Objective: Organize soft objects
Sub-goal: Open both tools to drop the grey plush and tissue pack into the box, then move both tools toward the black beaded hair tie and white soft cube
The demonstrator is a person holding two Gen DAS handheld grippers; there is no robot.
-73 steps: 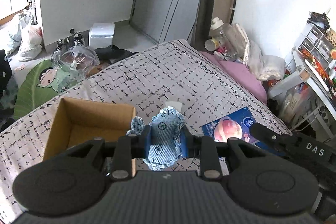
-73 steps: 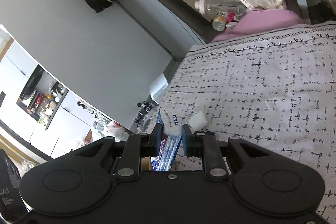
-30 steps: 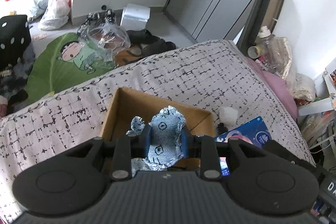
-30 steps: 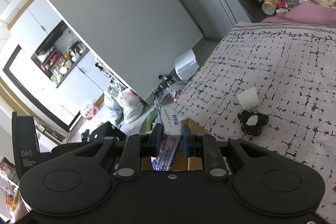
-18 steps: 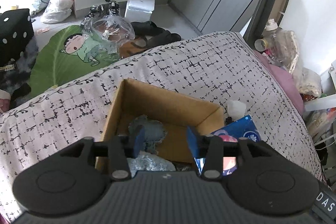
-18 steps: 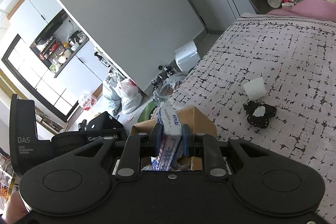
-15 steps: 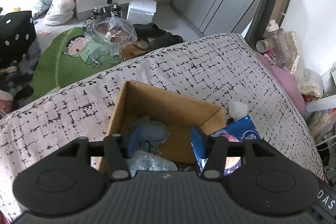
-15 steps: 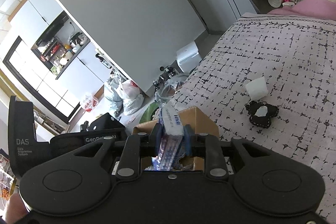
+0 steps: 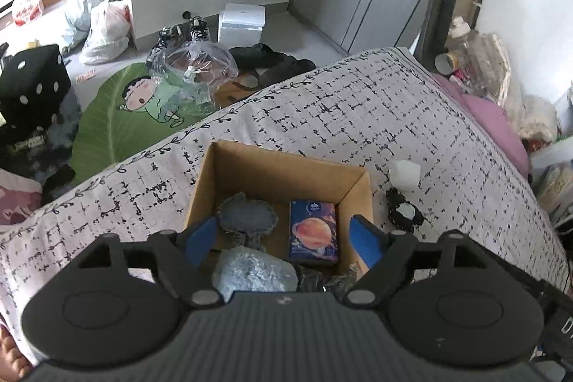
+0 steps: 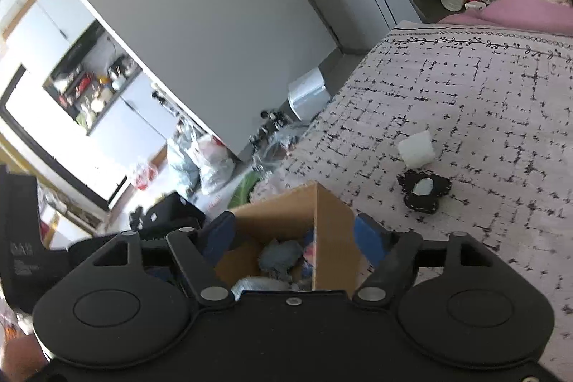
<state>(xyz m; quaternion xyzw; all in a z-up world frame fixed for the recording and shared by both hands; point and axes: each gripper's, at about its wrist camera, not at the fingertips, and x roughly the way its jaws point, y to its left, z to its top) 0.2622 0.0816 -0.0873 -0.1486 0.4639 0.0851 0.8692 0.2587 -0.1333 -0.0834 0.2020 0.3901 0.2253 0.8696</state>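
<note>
A cardboard box (image 9: 275, 167) sits on the patterned bed cover (image 9: 358, 117). Inside it lie a denim soft piece (image 9: 247, 219), a blue tissue pack (image 9: 314, 231) and a pale fluffy item (image 9: 250, 271). My left gripper (image 9: 283, 237) hovers over the box with its jaws opening and nothing between them. The right wrist view shows the same box (image 10: 329, 228) with the denim piece (image 10: 281, 255) in it. My right gripper (image 10: 295, 237) straddles the box's near corner, jaws opening, pads touching nothing.
A white soft cube (image 9: 404, 172) and a black flower-shaped pad (image 9: 404, 213) lie on the cover right of the box; both also appear in the right wrist view, cube (image 10: 415, 149), pad (image 10: 424, 190). A pink pillow (image 9: 487, 117) and clutter line the far right; bags cover the floor.
Both grippers have let go: the denim piece dropped from the left one into the box, then the tissue pack from the right. Both sets of jaws spread wide.
</note>
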